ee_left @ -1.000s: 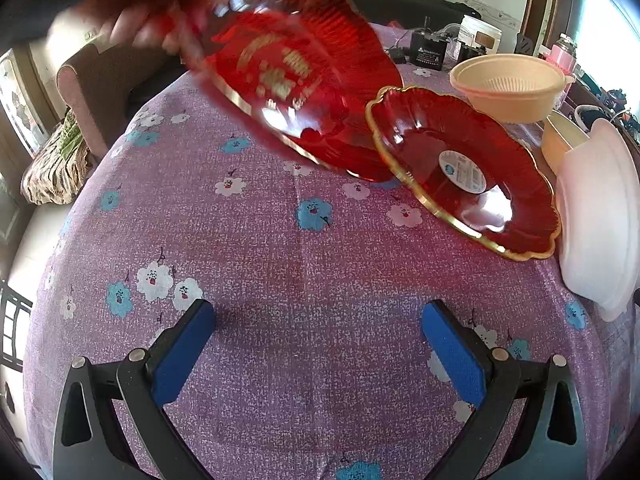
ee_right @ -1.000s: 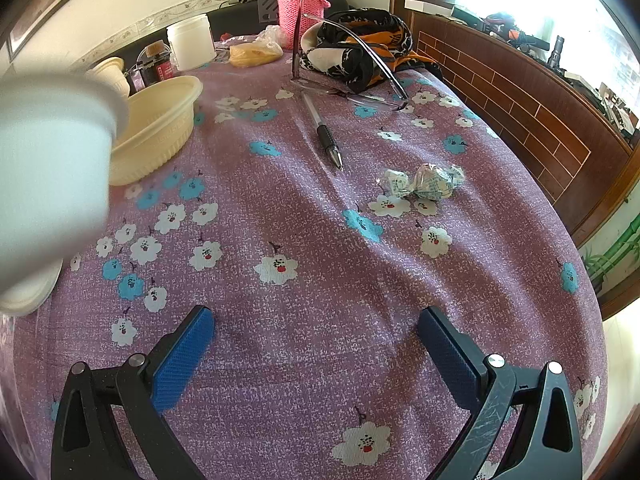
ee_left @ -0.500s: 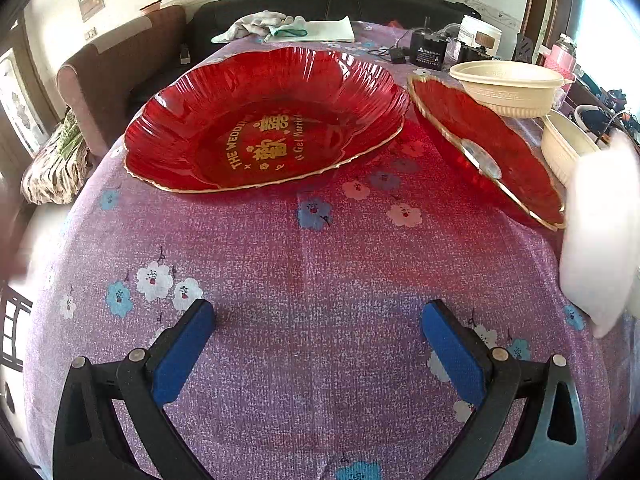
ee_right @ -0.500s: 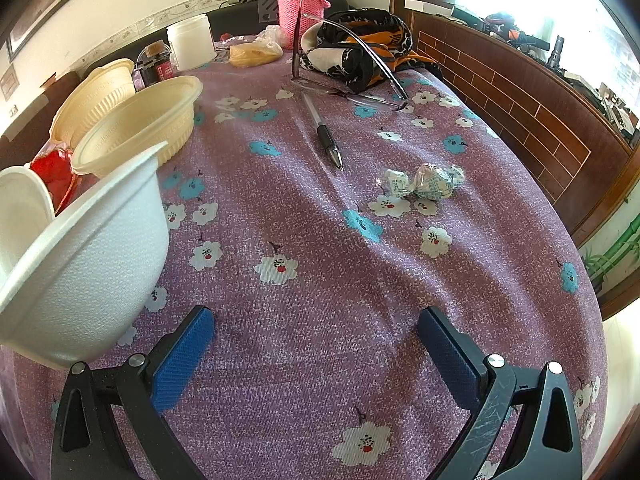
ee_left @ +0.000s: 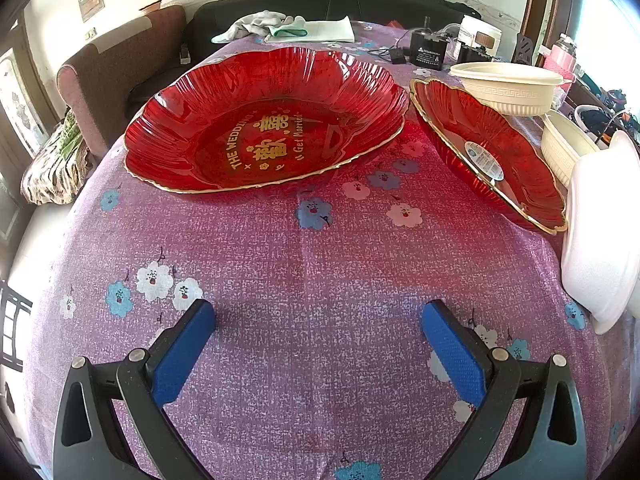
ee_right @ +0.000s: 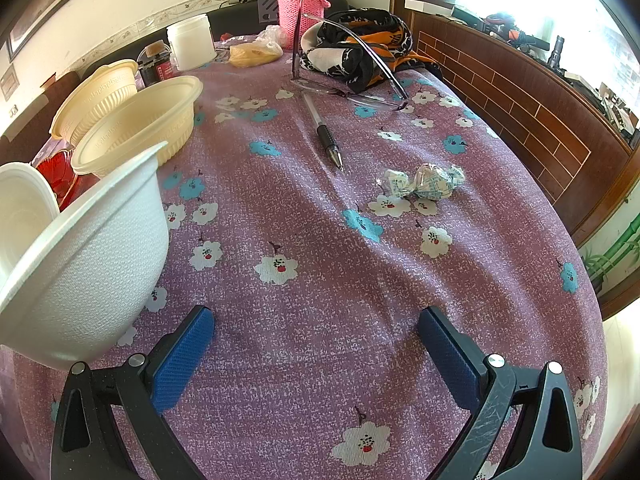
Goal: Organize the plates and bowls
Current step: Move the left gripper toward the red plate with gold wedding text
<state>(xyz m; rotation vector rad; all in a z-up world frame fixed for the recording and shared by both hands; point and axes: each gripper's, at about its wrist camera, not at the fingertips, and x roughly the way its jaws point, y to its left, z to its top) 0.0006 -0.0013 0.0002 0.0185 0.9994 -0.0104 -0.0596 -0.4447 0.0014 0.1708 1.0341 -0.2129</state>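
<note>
Both the left gripper (ee_left: 318,344) and right gripper (ee_right: 316,344) are wide open, empty; the tilted white bowl (ee_right: 86,256) (leaning, unstable) could tip when touched.

Before you, the large red plate (ee_left: 264,120) gleamed glossy and ribbed, like glass or clear plastic, gold-edged. The white bowl (ee_right: 92,256) looked matt and grainy, the cream bowls (ee_right: 140,124) smooth plastic, the purple tablecloth (ee_right: 320,280) coarse woven cloth.

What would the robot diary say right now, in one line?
left claw: open, empty | right claw: open, empty | big red plate: flat on tablecloth | white foam bowl: tilted
</note>
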